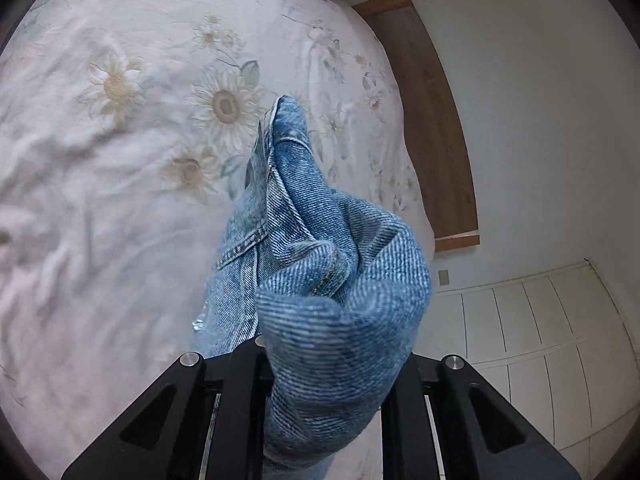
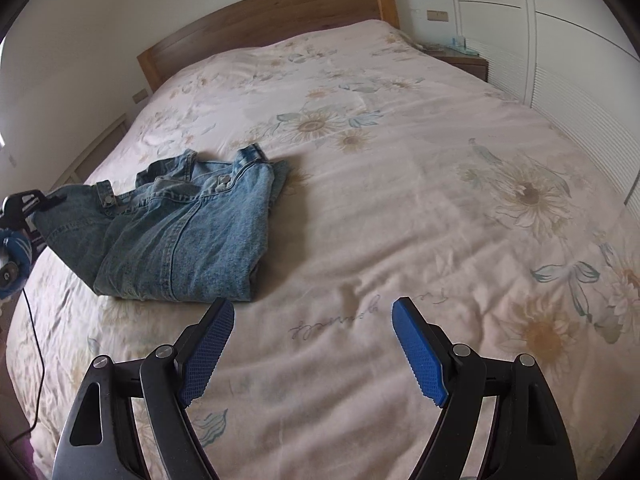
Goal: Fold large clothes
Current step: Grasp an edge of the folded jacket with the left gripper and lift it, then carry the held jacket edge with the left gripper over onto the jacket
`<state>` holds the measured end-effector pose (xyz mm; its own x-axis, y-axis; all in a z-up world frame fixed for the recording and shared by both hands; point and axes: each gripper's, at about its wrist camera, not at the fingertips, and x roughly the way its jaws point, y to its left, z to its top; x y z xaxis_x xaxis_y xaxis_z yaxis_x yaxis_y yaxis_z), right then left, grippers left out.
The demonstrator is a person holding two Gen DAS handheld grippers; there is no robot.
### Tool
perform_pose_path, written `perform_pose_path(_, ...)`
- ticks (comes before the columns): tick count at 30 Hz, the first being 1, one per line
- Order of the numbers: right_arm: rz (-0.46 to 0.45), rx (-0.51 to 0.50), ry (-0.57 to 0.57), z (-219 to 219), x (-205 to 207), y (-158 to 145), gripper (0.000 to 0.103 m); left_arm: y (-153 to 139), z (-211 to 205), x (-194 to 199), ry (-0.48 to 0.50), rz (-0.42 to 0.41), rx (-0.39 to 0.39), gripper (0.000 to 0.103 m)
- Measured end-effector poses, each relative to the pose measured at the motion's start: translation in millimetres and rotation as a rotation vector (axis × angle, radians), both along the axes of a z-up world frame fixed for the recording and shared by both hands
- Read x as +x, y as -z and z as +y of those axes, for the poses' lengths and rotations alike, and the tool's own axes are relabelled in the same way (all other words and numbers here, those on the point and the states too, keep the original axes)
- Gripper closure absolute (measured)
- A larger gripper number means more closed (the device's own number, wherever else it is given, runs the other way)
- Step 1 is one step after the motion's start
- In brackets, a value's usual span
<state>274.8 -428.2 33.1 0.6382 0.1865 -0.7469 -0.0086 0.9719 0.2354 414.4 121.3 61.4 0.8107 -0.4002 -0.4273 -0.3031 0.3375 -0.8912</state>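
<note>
Your left claw [image 1: 320,364] is pinching a bunched fold of the denim jacket [image 1: 320,280], the blue cloth swallowing the pads so that only the black frame shows either side. In the right wrist view the same claw sits at the far left edge, gripping one end of the jacket [image 2: 172,232] where the cloth rises off the bed [image 2: 400,208]. The rest of the jacket lies in a rough, part-folded heap on the left side of the bed, snaps and collar toward the wooden headboard [image 2: 280,16]. Gripping an edge like that makes sense: you lift one end so it can be carried across the body of the garment for the next fold, I'd judge.

Your right claw [image 2: 314,344] is spread wide with nothing between its blue pads [image 2: 208,352], hanging over bare floral bedspread just near of the jacket's hem. It looks ready to pin or catch the near edge while the left does the carrying.

As for writing, there's a faint cursive line printed on the bedspread between the right claw's fingers, upside down from here and not legible. No brand tag shows on the denim.
</note>
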Motion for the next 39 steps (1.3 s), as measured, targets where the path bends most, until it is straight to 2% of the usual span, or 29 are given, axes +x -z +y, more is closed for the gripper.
perform_pose_path(5,-0.012,0.022,0.037,-22.2,-9.9,-2.5,0.021,-31.7,-70.2,24.5,0.114,-0.060,0.021,0.092)
perform_pose_path(10,-0.022,0.025,0.071,-42.1,-22.2,-4.2,0.021,-44.1,-161.3,46.7,0.291,-0.076,0.133,0.092)
perform_pose_path(14,-0.016,0.025,0.101,-57.1,-28.2,-2.3,0.021,-25.0,-228.4,53.0,0.417,-0.049,0.212,0.092)
perform_pose_path(20,-0.001,0.040,0.136,-74.0,-35.5,6.8,0.021,32.0,-316.8,50.6,0.587,0.063,0.402,0.092)
perform_pose_path(24,0.013,0.042,0.146,-81.6,-40.0,13.9,0.021,60.5,-337.8,50.4,0.626,0.113,0.525,0.092)
perform_pose_path(28,0.025,0.050,0.160,-86.2,-42.8,20.8,0.021,64.0,-349.0,49.9,0.644,0.106,0.598,0.092)
perform_pose_path(32,0.037,0.069,0.162,-86.0,-41.7,25.0,0.021,68.7,-360.8,57.2,0.641,0.120,0.611,0.092)
perform_pose_path(34,0.034,0.059,0.152,-82.7,-42.1,22.9,0.021,71.5,-369.5,62.7,0.643,0.117,0.614,0.086)
perform_pose_path(36,0.033,0.050,0.148,-81.4,-42.4,21.4,0.021,70.8,-374.5,57.9,0.647,0.098,0.587,0.076)
perform_pose_path(39,0.032,0.047,0.152,-82.1,-42.9,18.6,0.021,69.2,-380.2,55.3,0.657,0.077,0.535,0.070)
